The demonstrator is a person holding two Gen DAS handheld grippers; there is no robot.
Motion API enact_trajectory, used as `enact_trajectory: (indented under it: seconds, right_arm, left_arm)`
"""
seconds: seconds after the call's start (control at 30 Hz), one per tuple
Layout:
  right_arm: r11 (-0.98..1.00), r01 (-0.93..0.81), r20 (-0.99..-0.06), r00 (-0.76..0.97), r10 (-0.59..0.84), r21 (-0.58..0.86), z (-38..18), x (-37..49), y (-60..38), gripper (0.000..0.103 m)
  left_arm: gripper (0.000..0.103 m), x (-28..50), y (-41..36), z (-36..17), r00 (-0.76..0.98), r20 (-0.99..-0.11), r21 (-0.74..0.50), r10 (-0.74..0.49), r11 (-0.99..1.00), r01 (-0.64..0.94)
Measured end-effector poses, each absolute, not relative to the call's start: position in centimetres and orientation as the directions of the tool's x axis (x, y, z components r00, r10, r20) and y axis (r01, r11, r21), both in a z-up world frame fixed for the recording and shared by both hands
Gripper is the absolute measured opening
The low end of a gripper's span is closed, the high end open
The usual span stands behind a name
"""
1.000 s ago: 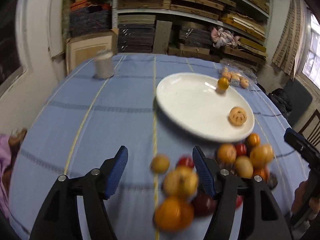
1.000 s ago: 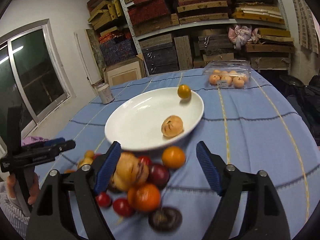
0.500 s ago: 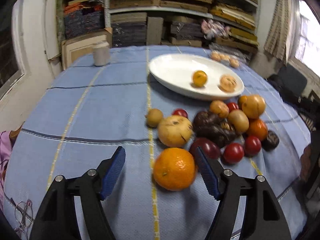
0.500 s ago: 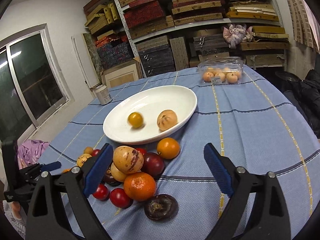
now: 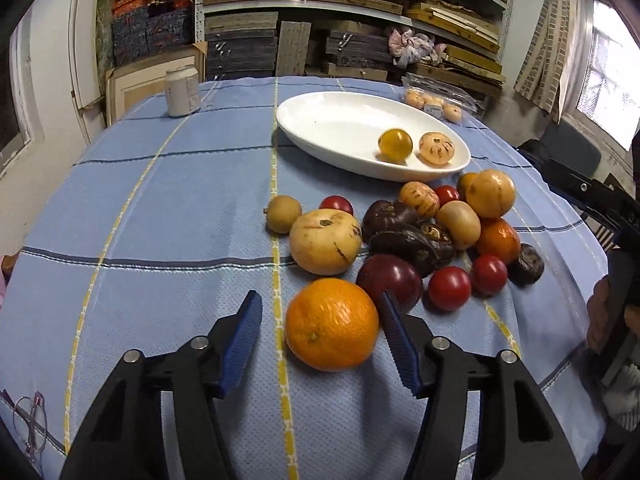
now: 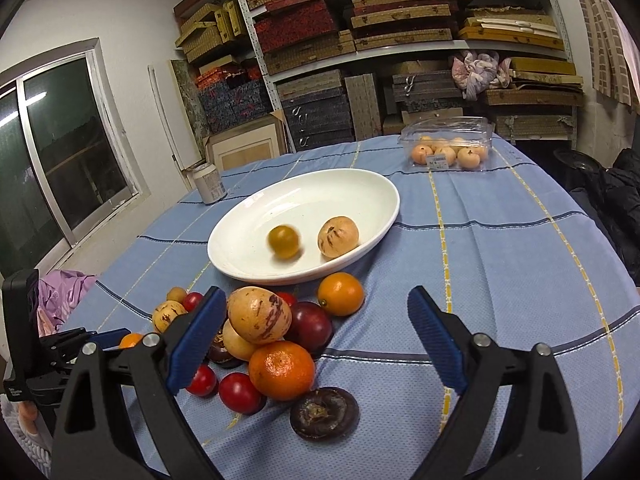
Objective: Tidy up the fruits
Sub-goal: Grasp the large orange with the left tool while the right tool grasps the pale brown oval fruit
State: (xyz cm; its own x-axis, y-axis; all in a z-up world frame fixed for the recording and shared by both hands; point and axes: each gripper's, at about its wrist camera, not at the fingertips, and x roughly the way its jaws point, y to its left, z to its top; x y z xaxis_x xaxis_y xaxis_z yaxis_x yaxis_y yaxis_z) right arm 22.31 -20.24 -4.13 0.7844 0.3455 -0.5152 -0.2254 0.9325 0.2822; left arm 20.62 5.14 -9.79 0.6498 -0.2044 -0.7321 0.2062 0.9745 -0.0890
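The white oval plate point(image 5: 320, 120) stands in the middle of the counter point(image 5: 160, 200), which has a blue checked cloth. Inside the plate lie a small yellow-orange fruit point(image 5: 395, 144) and, just beside it, a pale striped fruit point(image 5: 436, 148). In front of the plate, on the cloth, is the heap of fruits point(image 5: 420, 232): red, dark purple, tan and orange ones, touching each other.

At the near edge of this heap, furthest from the plate, lies a big orange point(image 5: 332, 324). The left hand-held gripper point(image 5: 322, 338) has its jaws on both sides of this orange. They have just been closing, but the left pad point(image 5: 240, 340) is apart from the skin, so it does not grip yet.

The right hand-held gripper point(image 6: 316, 344) is wide open and holds nothing; it is over the heap's side near the plate. Beyond the plate stand a white jar point(image 5: 182, 90) and a clear box of fruits point(image 6: 448, 148).
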Motion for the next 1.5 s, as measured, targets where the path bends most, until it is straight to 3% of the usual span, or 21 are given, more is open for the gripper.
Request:
enact_trajectory:
  seconds: [0.1, 0.67, 0.77, 0.93, 1.03, 1.27, 1.5]
  right_arm:
    - [0.933, -0.233, -0.514, 0.785, 0.346, 0.273, -4.2, 22.2, -20.1, 0.09]
    - [0.939, -0.329, -0.545, 0.772, 0.326, 0.096, -4.7, 22.5, -15.1, 0.089]
    - [0.937, -0.337, -0.578, 0.748, 0.326, 0.092, -5.4, 23.5, -14.2, 0.081]
    - [0.93, -0.353, -0.63, 0.702, 0.334, 0.1, -6.6, 24.8, -13.4, 0.053]
    - [0.927, -0.352, -0.634, 0.689, 0.35, 0.129, -6.8, 25.3, -13.5, 0.044]
    - [0.917, -0.354, -0.627, 0.677, 0.385, 0.181, -6.9, 25.3, -14.4, 0.043]
    - [0.915, -0.336, -0.6, 0.692, 0.401, 0.224, -6.3, 24.2, -15.7, 0.043]
  left_arm:
    - [0.048, 20.5, 5.2, -10.2, 0.611, -0.753, -0.129, -0.242, 0.966, 0.224]
    - [0.047, 20.8, 5.3, -10.2, 0.61, -0.753, -0.14, -0.246, 0.966, 0.217]
    - [0.047, 20.8, 5.3, -10.2, 0.61, -0.753, -0.139, -0.245, 0.966, 0.217]
    - [0.047, 20.8, 5.3, -10.2, 0.611, -0.753, -0.138, -0.245, 0.966, 0.217]
    - [0.047, 20.8, 5.3, -10.2, 0.611, -0.753, -0.14, -0.246, 0.966, 0.217]
    - [0.047, 20.7, 5.3, -10.1, 0.616, -0.747, -0.143, -0.25, 0.965, 0.219]
    - [0.047, 19.8, 5.2, -8.7, 0.693, -0.685, -0.106, -0.227, 0.971, 0.214]
